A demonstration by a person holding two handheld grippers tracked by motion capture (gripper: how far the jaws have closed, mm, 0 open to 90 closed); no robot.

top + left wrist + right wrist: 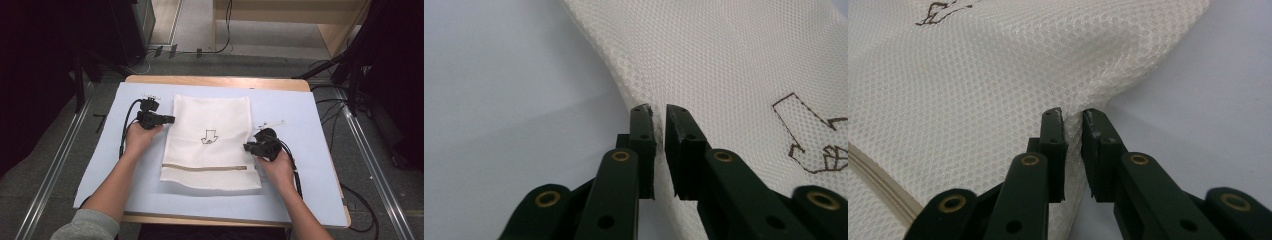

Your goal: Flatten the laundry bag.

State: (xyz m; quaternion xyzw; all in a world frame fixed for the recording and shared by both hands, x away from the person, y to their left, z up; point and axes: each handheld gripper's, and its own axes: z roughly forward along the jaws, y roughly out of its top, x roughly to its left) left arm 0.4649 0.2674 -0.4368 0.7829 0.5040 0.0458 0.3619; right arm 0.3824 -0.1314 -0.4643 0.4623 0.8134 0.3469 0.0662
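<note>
White mesh bag (210, 142) flat at centre of blue-covered surface (300, 115), long axis running away from the person. Beige zipper band (205, 168) across near end, small brown line drawing (208, 136) at mid bag.

Left gripper (170, 119) at bag's left edge, toward far half, held by left hand (139, 137). In left gripper view, left gripper (659, 111) with jaws slightly parted, narrow gap, edge of mesh bag (724, 60) running into the gap. Pads not seen pressing on the mesh: grip released, fabric edge between jaws. Brown drawing (811, 135) off to the right, bare blue cover (509, 100) to the left.

Right gripper (246, 147) at bag's right edge, near mid length, held by right hand (276, 167). In right gripper view, right gripper (1073, 115) same state: jaws a little apart, raised fold of mesh bag (998, 75) sitting at the tips and dipping into the gap, not clamped. Zipper band (878, 187) curving at lower left, blue cover (1208, 100) to the right.

Cables trailing from both grippers toward the person. Bag otherwise flat, small lift in fabric at each gripper tip.
</note>
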